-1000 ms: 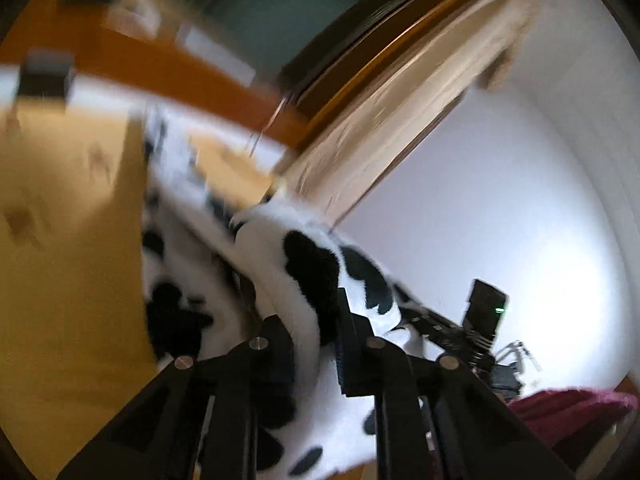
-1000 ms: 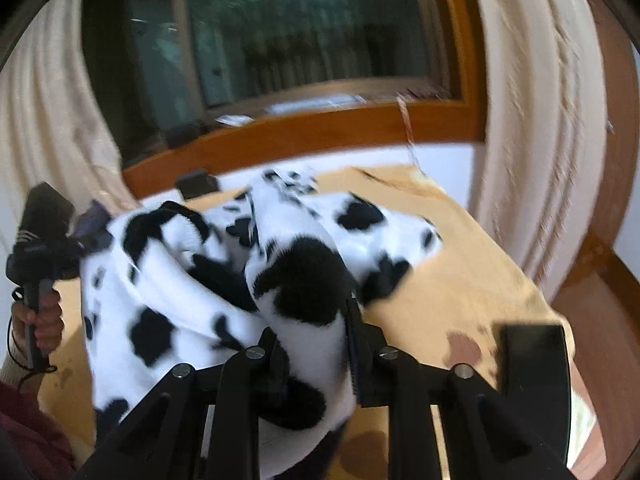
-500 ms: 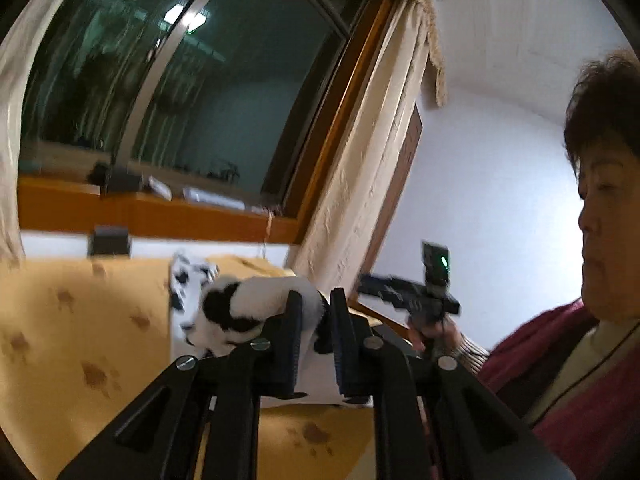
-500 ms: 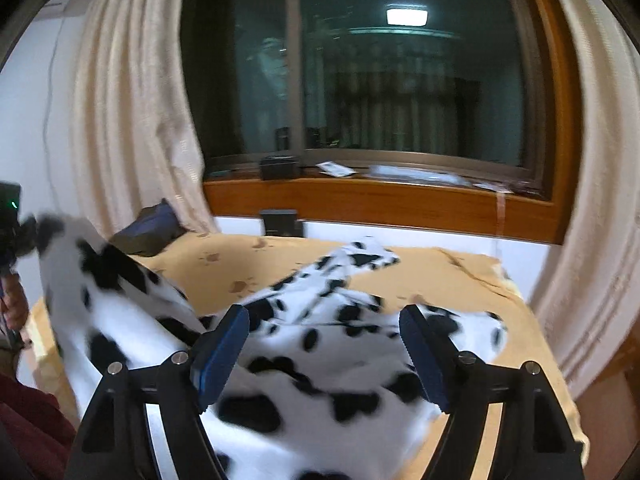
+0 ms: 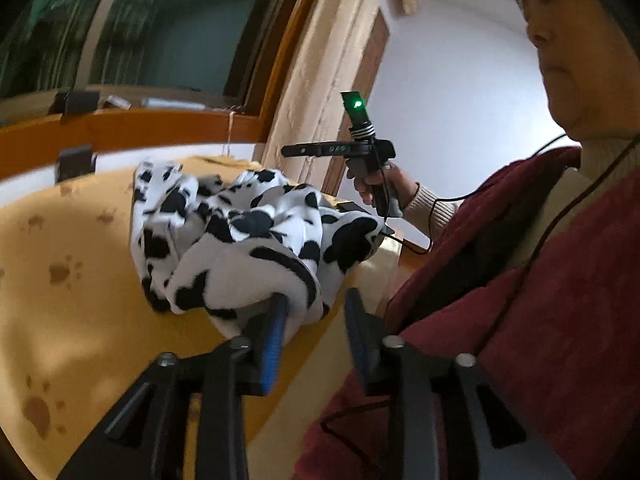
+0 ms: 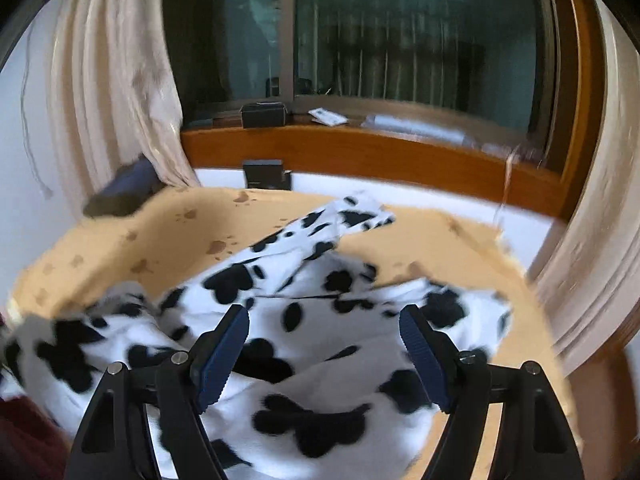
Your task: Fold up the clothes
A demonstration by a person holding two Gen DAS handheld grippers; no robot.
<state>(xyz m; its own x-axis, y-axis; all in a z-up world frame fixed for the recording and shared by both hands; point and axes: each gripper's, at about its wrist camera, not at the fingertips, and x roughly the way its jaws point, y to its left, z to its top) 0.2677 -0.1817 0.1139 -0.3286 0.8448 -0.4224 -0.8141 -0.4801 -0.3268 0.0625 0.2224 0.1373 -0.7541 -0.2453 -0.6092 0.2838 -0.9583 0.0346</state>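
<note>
Yellow bedcover (image 6: 168, 236) | cow-print garment (image 6: 320, 320) heaped | left tool (image 5: 316, 320) opening, empty | right tool (image 6: 324, 344) spread

Nothing legible; the right gripper (image 5: 320, 149) bears a faint scrawl (perhaps digits), too blurred.

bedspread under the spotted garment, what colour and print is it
Mustard-yellow bedspread printed with brown paw marks, clearest in the left wrist view.
</note>
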